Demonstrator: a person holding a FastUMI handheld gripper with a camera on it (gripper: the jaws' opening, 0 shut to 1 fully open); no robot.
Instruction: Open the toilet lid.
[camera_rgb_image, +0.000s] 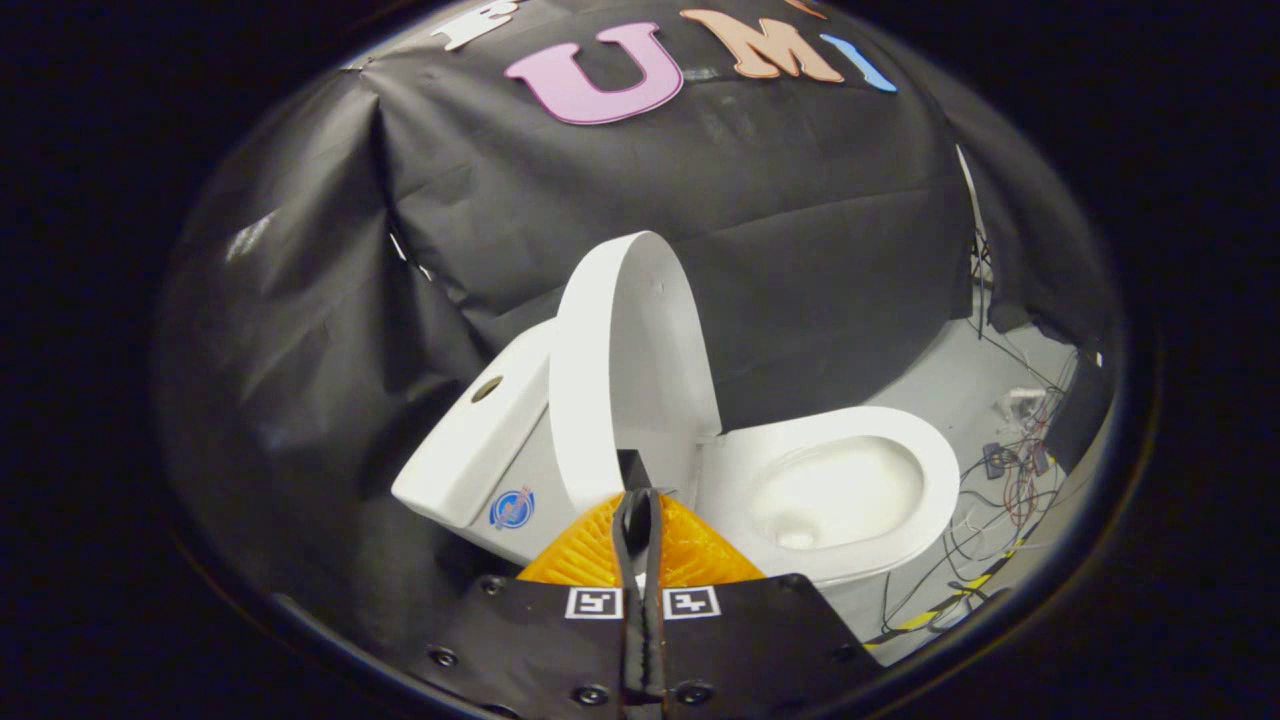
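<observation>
A white toilet stands just ahead of my fingers, seen tilted. Its lid (625, 370) is raised and stands upright against the tank (470, 450). The seat (935, 480) lies down around the open bowl (830, 495), to the right of the lid. My gripper (637, 490) has its fingers pressed together with nothing between them. Their tips are at the lid's lower part near the hinge; whether they touch it I cannot tell.
Black cloth walls close in behind and left of the toilet. On the grey floor (950, 385) to the right lies a tangle of cables (1015, 470), and a yellow-black strip (925, 620) runs near the toilet's base.
</observation>
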